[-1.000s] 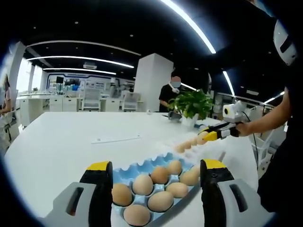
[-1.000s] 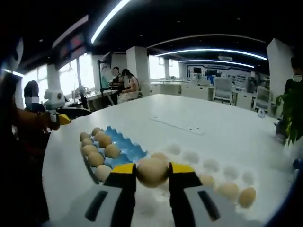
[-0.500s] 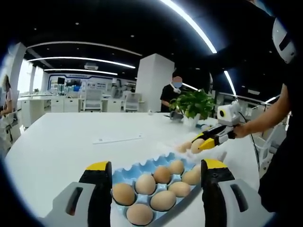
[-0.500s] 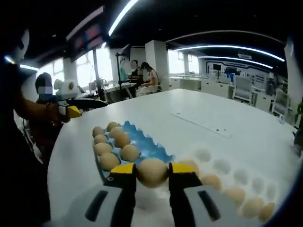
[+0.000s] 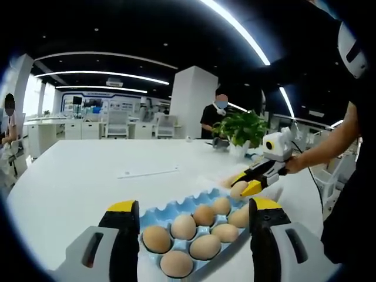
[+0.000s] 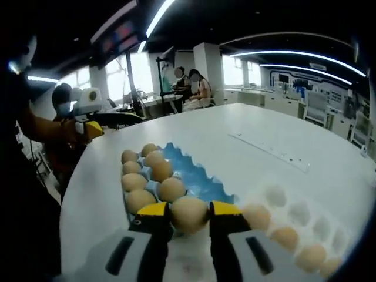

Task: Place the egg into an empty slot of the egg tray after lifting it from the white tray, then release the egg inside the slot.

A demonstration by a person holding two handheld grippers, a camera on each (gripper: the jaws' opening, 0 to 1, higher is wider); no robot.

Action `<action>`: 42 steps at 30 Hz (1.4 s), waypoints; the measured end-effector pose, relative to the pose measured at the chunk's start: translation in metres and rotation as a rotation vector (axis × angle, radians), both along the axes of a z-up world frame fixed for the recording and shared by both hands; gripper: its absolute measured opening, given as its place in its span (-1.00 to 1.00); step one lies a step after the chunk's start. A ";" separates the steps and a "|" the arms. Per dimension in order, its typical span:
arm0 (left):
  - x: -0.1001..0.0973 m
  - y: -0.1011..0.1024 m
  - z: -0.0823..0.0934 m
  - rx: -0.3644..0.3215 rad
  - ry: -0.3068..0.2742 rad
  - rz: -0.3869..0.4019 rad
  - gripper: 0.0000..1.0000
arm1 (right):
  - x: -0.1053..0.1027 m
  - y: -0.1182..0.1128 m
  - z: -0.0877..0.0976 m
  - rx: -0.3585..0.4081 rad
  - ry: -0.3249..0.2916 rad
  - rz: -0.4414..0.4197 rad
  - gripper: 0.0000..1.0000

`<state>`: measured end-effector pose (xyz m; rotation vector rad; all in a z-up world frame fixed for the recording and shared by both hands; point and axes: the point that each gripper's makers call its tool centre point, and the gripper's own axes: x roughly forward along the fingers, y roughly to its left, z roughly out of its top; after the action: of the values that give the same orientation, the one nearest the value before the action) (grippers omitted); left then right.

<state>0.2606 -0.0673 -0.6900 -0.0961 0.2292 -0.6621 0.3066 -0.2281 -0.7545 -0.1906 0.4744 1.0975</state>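
My left gripper [image 5: 191, 235] is low and level, jaws spread wide apart with nothing between the yellow-tipped pads; it hovers, touching nothing. In the right gripper view it appears at upper left [image 6: 97, 126], held in my left hand [image 6: 70, 130], forearm extended.

My right gripper [image 6: 189, 218] has its jaws closed in on the egg [image 6: 189, 213], pads pressing on both sides, egg lifted between the tips. In the left gripper view the same gripper [image 5: 245, 187] reaches in from the right, tilted downward, gripped by my right hand [image 5: 292, 164] with the arm stretched out from my body.
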 end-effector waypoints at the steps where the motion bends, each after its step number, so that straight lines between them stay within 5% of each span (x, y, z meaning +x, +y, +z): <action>1: 0.000 0.000 0.000 0.001 0.000 -0.001 0.54 | -0.001 0.000 -0.001 -0.002 0.008 0.009 -0.47; 28: -0.001 0.001 -0.002 0.006 0.006 0.007 0.51 | -0.004 0.013 -0.023 -0.041 0.065 0.113 -0.46; 42: 0.000 0.000 0.001 0.002 0.000 0.007 0.51 | -0.005 0.013 -0.024 -0.063 0.024 0.194 -0.46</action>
<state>0.2609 -0.0673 -0.6894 -0.0949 0.2296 -0.6548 0.3016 -0.2148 -0.7780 -0.2836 0.5206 1.2764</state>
